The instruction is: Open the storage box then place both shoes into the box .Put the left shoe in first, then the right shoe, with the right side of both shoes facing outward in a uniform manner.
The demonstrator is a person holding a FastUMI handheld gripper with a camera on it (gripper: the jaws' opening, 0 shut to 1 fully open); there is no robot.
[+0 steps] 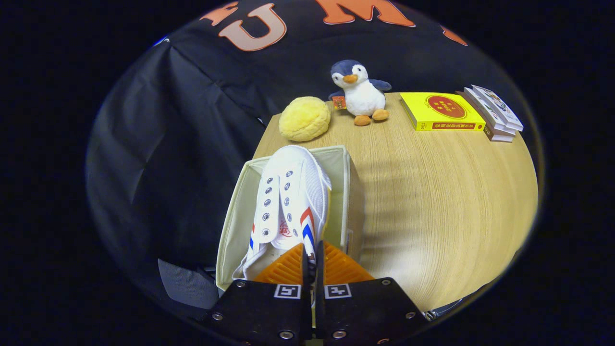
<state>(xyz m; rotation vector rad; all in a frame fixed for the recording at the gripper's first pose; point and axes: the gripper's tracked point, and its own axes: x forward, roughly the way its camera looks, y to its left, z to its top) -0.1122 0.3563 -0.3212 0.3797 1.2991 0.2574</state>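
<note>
**Operator:** While the tool (312, 262) is held over the box (353, 192), what is its state, and where is the shoe (288, 197)?

**Technician:** Closed on the shoe. The two fingers stand almost together, with the rear edge of the shoe's opening pinched between them. The shoe hangs directly ahead of the fingers, inside the outline of the open box and above its floor. Whether the sole touches the bottom cannot be determined.

**Operator:** Which way does the long axis run?

**Technician:** Straight away from the tool: heel at the fingers, toe at the far wall of the box. That axis lies parallel to the long walls of the box. The striped side faces the right-hand wall, on the side of the open worktop (447, 202).

**Operator:** What does the next move depend on?

**Technician:** In my judgement, on lateral position. The shoe sits closer to the right-hand wall; the free strip lies to its left. Lower along the current axis without rotation, and keep the toe clear of the far wall. No second shoe is visible in the box, so this is probably the first placement.
</note>
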